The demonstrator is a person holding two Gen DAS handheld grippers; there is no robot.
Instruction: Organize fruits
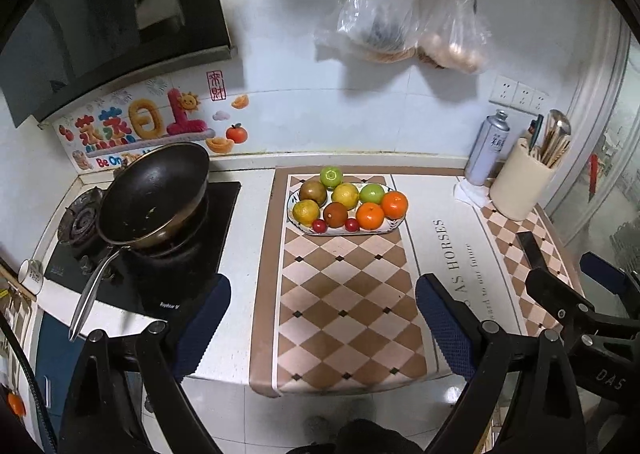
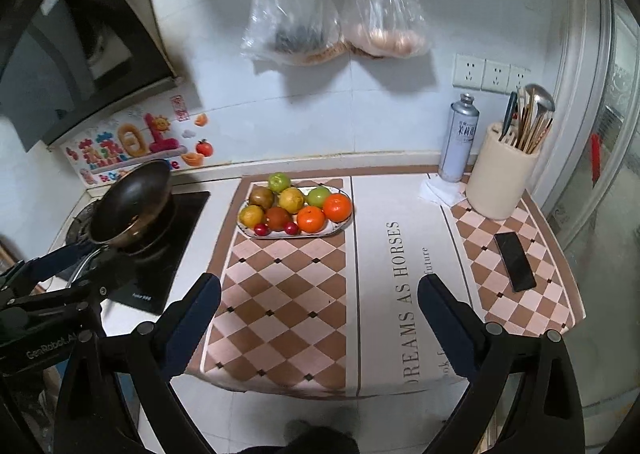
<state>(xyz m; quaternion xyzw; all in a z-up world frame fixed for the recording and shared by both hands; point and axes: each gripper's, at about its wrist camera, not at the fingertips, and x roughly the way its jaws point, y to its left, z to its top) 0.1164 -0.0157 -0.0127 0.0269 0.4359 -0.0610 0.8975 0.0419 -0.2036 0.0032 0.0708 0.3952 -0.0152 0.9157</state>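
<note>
So both grippers are up over the worktop [image 2: 376,402] with nothing in them: the left gripper [image 1: 322,328] has its textured dark blue fingers [image 1: 202,328] spread wide, and the right gripper [image 2: 318,318] is spread wide too, just empty air between the pads. All the fruit sits on one oval white plate [image 1: 384,231] with a patterned rim, toward 12 o'clock from the fingers, on the far end of a checkered brown-and-cream mat [image 1: 344,302] that looks smooth, like vinyl. Counting what's on it: two glossy orange tangerines [image 1: 394,204], two green round fruits [image 1: 330,176], two yellowish citrus [image 1: 345,195], two brownish dull-skinned ones [image 1: 313,190] and two small shiny red cherry tomatoes [image 1: 319,226], so ten pieces packed touching each other. At about 10 o'clock there's a dark round wok [image 1: 154,190] with a long metal handle sitting tilted on the black glass stove [image 1: 188,254]. Over at 2 o'clock: one silver metal can [image 2: 458,138], one cream cylinder utensil holder [image 2: 498,180], and a flat black phone [image 2: 515,261] lying on the mat. Two clear crinkly plastic bags [image 2: 296,10] hang on the wall at 12.
</note>
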